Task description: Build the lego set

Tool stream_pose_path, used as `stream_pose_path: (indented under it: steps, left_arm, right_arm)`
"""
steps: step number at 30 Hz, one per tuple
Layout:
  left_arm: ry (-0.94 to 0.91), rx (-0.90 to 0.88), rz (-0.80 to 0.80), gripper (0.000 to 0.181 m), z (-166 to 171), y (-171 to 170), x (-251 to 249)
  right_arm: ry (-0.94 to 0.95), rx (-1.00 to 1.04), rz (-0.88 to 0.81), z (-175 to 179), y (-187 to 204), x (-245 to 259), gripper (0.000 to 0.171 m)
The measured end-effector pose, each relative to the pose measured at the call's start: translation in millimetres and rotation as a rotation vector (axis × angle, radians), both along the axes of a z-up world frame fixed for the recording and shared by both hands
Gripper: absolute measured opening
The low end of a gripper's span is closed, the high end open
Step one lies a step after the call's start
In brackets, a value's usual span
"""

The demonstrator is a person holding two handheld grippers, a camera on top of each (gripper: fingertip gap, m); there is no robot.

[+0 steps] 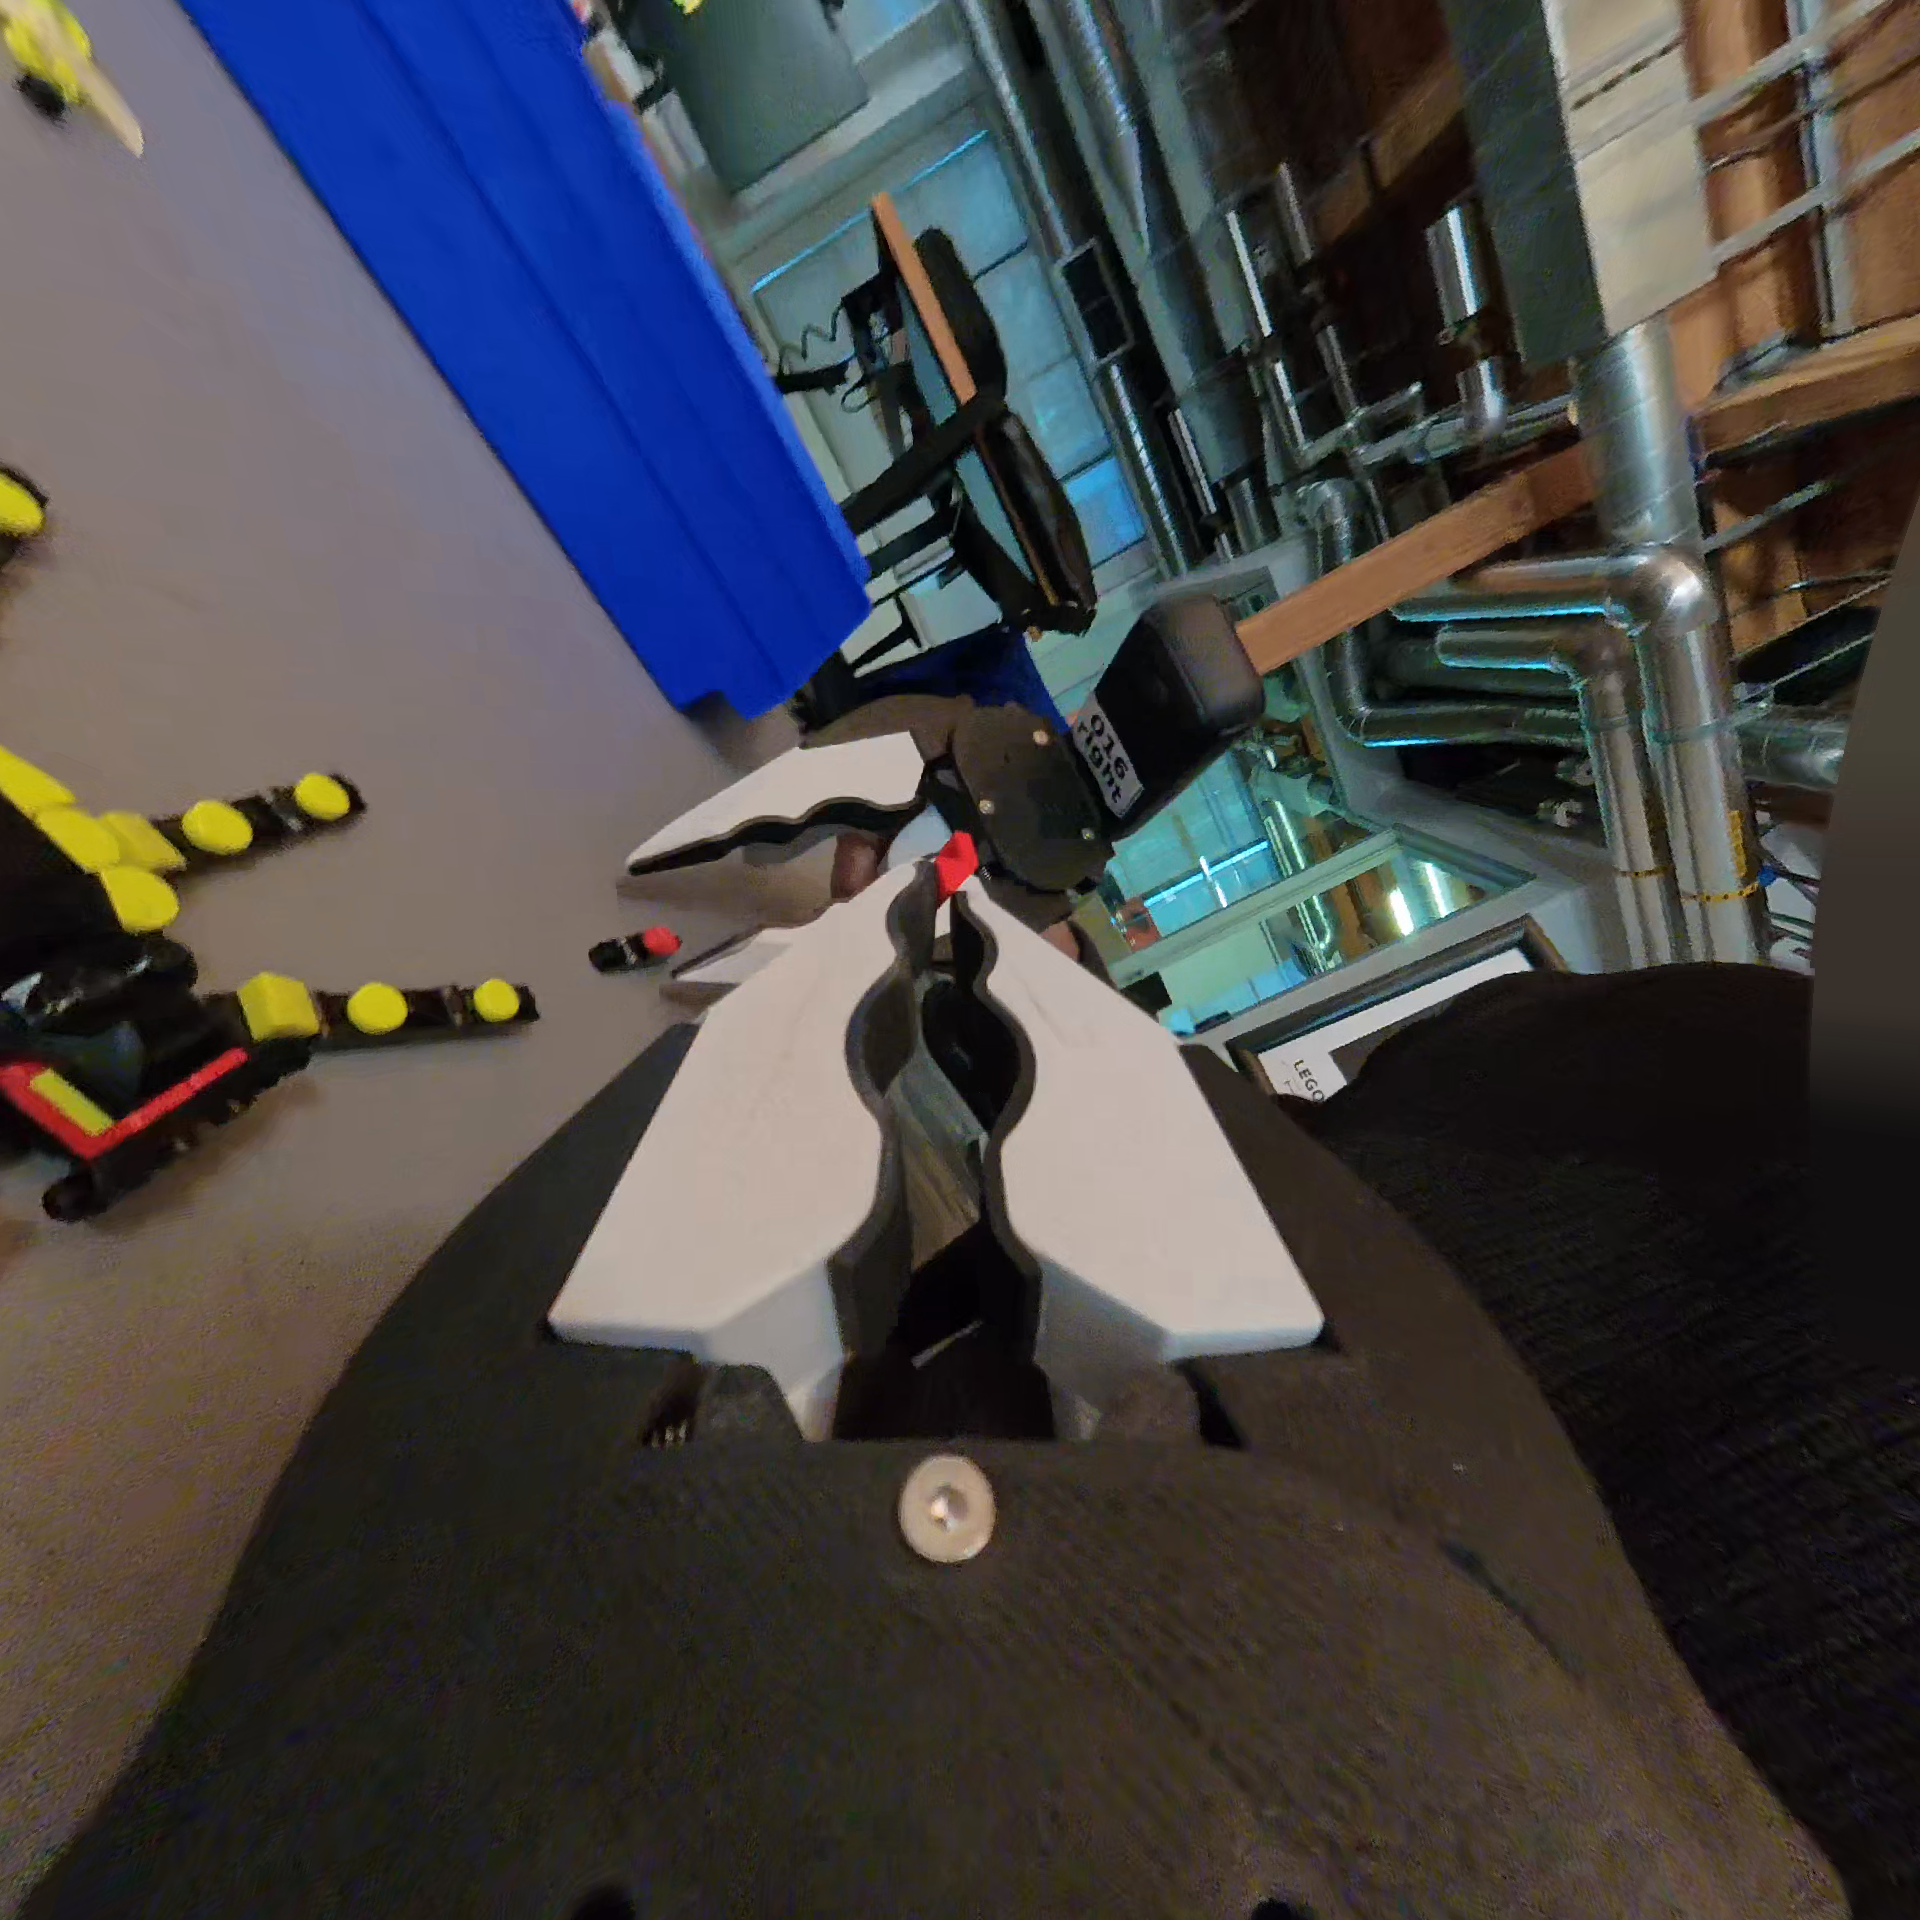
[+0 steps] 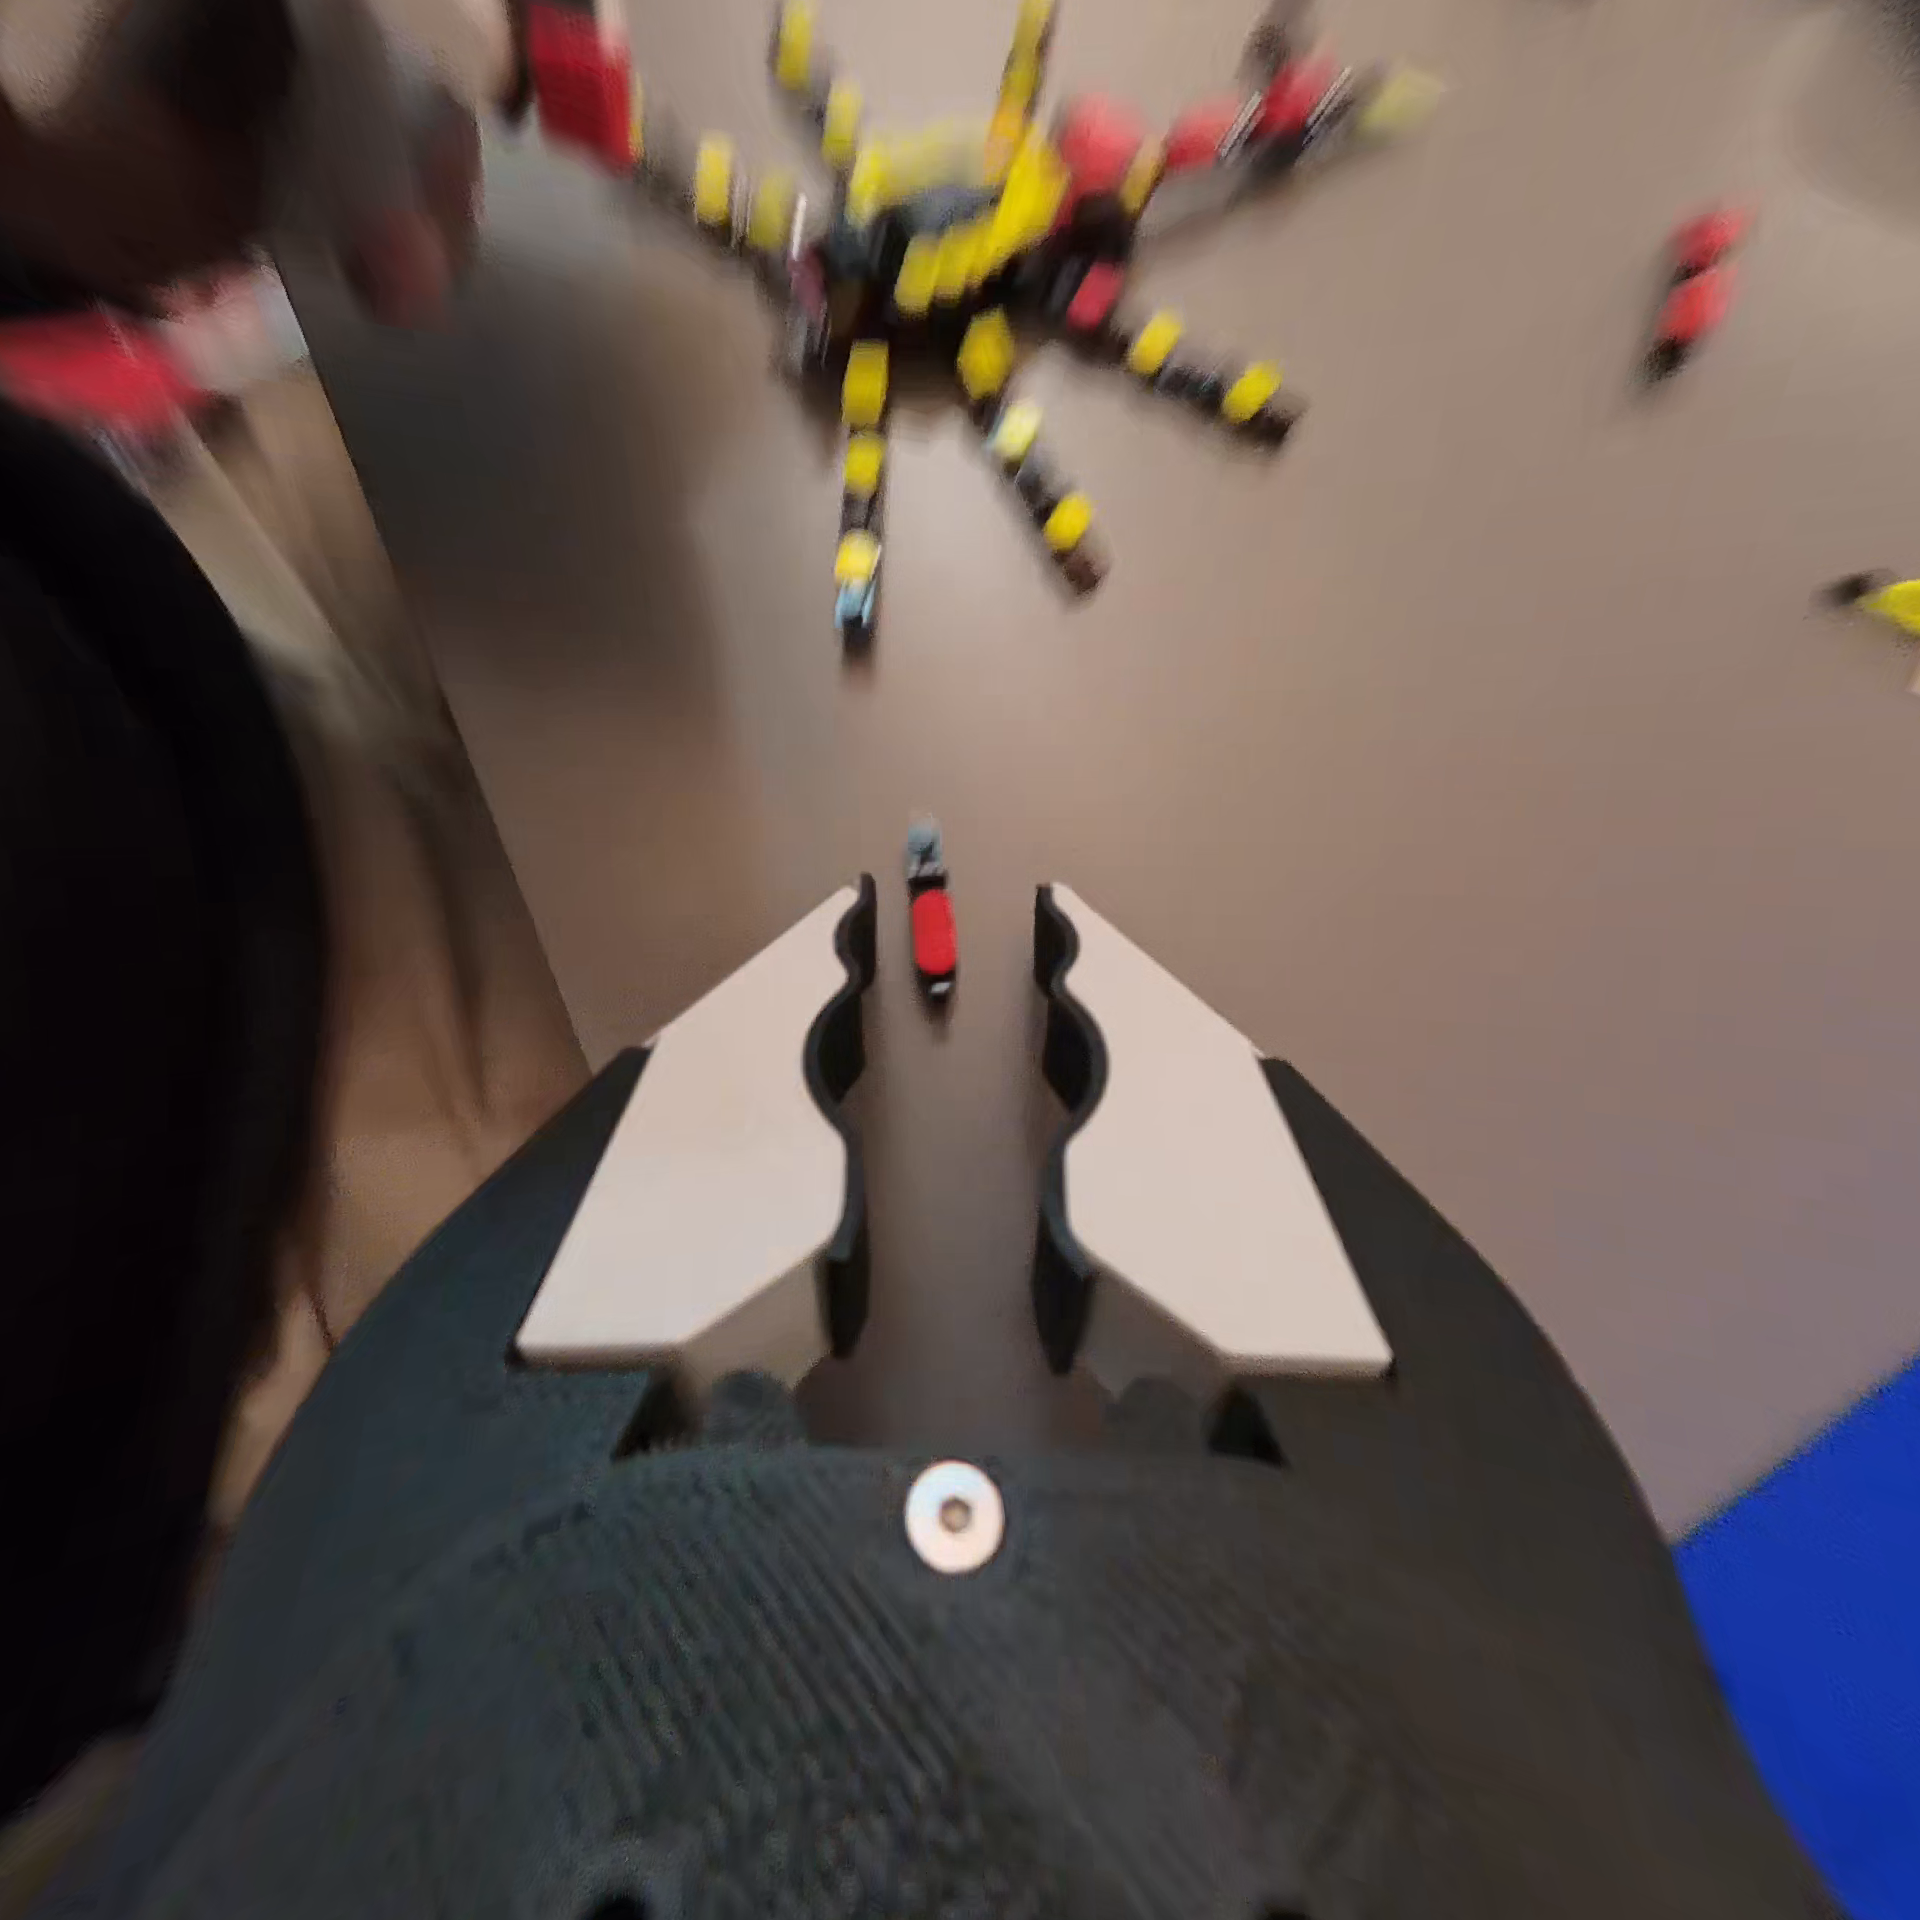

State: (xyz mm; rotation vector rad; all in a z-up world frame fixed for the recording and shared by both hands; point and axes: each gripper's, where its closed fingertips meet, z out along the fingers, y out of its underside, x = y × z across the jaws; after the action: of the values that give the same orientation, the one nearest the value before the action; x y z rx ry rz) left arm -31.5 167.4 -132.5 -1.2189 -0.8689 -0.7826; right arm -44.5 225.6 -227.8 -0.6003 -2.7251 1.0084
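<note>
My left gripper (image 1: 940,883) is shut on a small red lego piece (image 1: 956,860) pinched at its very tips, held in the air above the grey table (image 1: 416,623). My right gripper (image 2: 953,886) is open and low over the table, with a small red and black piece (image 2: 932,930) lying between its fingertips. That piece also shows in the left wrist view (image 1: 634,948). The black and yellow lego model (image 2: 935,260) with long studded legs lies farther out on the table, blurred; it also shows in the left wrist view (image 1: 104,987).
A blue panel (image 1: 520,312) borders the table. Loose red pieces (image 2: 1699,291) and a yellow piece (image 2: 1886,603) lie to the right of the model. A person's dark sleeve (image 2: 125,935) fills the left of the right wrist view. One gripper's finger ends stand about 11 cm off the other's. The blue panel (image 1: 520,312) is about 20 cm from my right fingertips and 30 cm from my left.
</note>
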Motion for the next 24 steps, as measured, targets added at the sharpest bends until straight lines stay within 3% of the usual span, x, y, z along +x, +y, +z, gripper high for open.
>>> stream_pose_path:
  steps: [3,5,8,15,24]
  left_arm:
    - [-0.030,-0.045,-0.040,0.000,-12,4,5]
    - [-0.046,-0.072,-0.065,0.000,-18,6,8]
    - [-0.063,-0.077,-0.103,0.000,-21,8,13]
    - [-0.121,-0.001,-0.226,0.000,-13,7,28]
    - [-0.143,0.019,-0.319,0.000,-6,4,39]
  right_arm:
    - [-0.007,-0.003,0.033,-3,-9,3,0.024]
    - [0.002,0.006,0.047,-5,-11,3,0.006]
    - [0.052,0.010,0.093,-1,-17,5,0.006]
    - [0.302,-0.208,0.276,60,-48,29,0.006]
    - [0.346,-0.288,0.344,82,-52,46,0.005]
